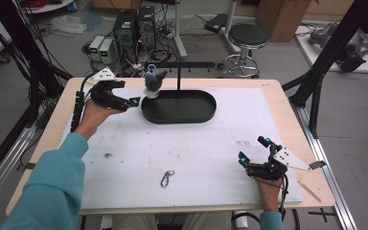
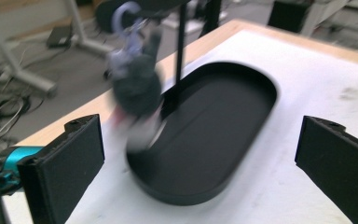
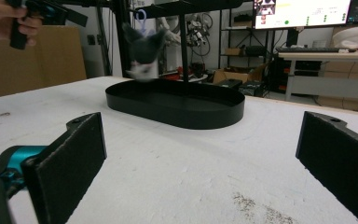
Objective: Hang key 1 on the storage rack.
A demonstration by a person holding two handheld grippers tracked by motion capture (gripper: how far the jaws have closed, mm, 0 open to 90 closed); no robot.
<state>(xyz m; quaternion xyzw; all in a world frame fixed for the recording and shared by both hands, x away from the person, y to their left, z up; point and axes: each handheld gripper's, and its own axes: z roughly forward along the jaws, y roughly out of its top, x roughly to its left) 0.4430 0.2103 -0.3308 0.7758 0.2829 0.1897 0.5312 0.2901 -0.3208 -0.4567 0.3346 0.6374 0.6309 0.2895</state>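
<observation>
Grey plush toy (image 1: 154, 82) hangs by clip from crossbar of black stand (image 1: 178, 76), over left end of oval tray (image 1: 206, 112); blurred in left gripper view. Left gripper (image 1: 130, 102) held level just left of toy, fingers spread, nothing between. Right gripper (image 1: 254, 151) low on tabletop (image 1: 196, 143), well right of tray, fingers spread, empty. Carabiner (image 1: 167, 178) lies near front edge.

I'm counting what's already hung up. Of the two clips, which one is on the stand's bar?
The pale blue clip carrying the grey plush toy hangs from the bar. The bare metal clip lies flat on the white mat, near the front edge.
</observation>
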